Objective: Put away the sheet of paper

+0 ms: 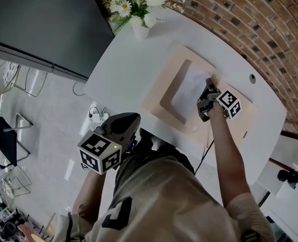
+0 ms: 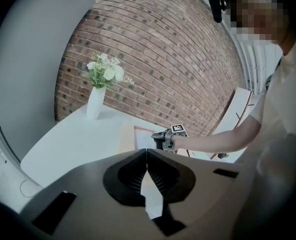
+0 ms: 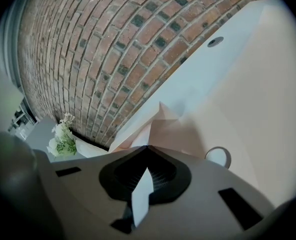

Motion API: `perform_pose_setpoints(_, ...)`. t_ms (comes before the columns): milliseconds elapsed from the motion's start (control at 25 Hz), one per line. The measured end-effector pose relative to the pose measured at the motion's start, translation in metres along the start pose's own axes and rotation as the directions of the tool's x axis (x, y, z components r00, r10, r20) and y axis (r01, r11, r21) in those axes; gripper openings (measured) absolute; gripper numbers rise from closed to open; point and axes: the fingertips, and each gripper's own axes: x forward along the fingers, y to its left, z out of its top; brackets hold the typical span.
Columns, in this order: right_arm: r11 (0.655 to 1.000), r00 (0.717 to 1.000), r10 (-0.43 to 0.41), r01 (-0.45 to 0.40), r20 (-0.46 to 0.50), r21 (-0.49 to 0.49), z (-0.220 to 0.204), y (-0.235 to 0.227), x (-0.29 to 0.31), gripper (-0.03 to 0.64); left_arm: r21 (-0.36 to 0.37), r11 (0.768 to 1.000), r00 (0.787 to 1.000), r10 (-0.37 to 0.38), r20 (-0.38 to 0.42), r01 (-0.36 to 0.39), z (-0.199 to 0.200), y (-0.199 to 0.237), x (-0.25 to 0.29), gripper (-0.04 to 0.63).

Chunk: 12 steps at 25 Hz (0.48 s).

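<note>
At the beige tray (image 1: 153,99)'s recess, my right gripper (image 3: 147,149)'s fingers pinch the sheet of paper (image 1: 189,92) by its edge, light and floppy I judge, while my left gripper (image 2: 147,151)'s fingers are closed, empty.

Head view is dim, flat and cool, with no hard shadows. The white curved worktop (image 1: 129,69) is the brightest area but not blown out. The pale glossy floor (image 1: 48,135) carries faint reflections. Mild bending at the frame edges.

Both gripper views have heavy fisheye and dark vignetted corners. The red-brown brick wall (image 2: 163,59) bows into an arc but stays sharp.

The dark grey left hand-held gripper (image 2: 147,150) is underexposed and soft at close range, as is the right hand-held gripper (image 3: 148,148).

The white sheet of paper (image 3: 163,116) pinched at the right jaw tips is evenly lit. Its creases throw soft shade on the beige flat mat (image 3: 248,99).
</note>
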Motion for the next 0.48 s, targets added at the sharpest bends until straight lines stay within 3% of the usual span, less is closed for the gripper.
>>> perform_pose_setpoints(480, 1.0, 0.999, 0.014, -0.015, -0.031, -0.02, -0.0002, 0.0051, 0.0069, 0.023, -0.007, 1.0, 1.0, 0.01, -0.004, -0.01, -0.002, -0.0001, -0.0021, 0.017)
